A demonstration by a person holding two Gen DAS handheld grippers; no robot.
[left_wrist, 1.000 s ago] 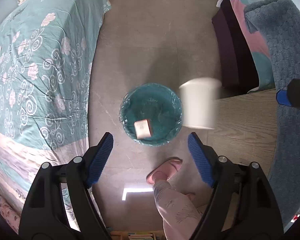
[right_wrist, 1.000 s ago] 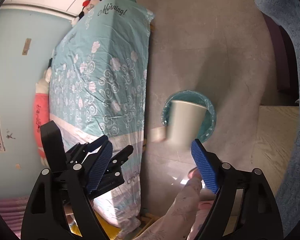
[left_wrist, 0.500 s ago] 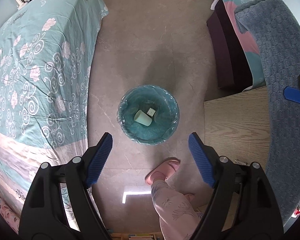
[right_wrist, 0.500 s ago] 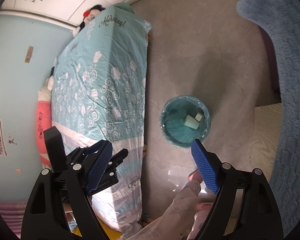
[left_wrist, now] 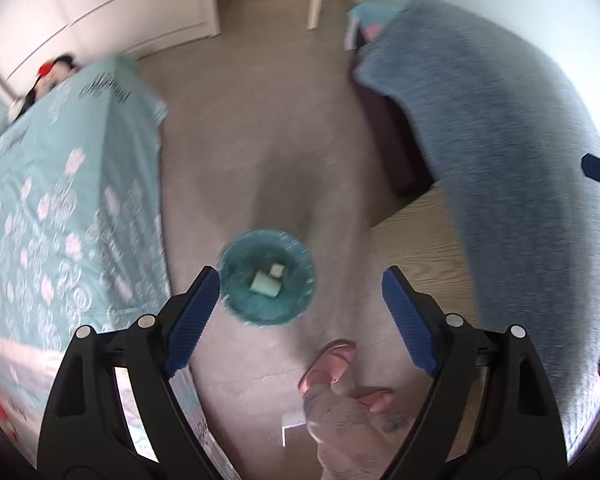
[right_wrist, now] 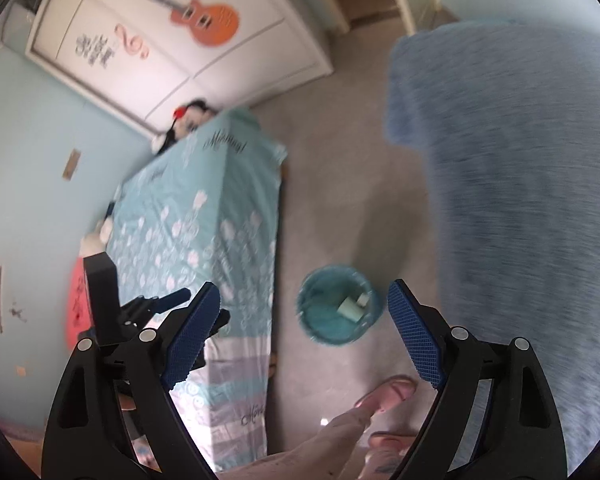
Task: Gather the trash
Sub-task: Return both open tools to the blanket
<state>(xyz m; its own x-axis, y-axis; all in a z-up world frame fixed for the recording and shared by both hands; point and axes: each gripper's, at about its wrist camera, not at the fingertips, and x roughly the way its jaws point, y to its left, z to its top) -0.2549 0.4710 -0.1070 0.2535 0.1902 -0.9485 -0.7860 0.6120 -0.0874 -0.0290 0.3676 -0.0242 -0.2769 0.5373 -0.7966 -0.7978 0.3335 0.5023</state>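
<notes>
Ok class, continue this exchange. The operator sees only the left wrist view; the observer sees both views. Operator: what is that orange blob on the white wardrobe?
Observer: It is an orange electric guitar sticker on the wardrobe door.
Operator: My view catches only a sliver of the right gripper. Is it open or shut?
Observer: Open, and holding nothing.
Operator: Is there anything on the far side of the bed?
Observer: A red soft item sits between the bed and the blue wall.
</notes>
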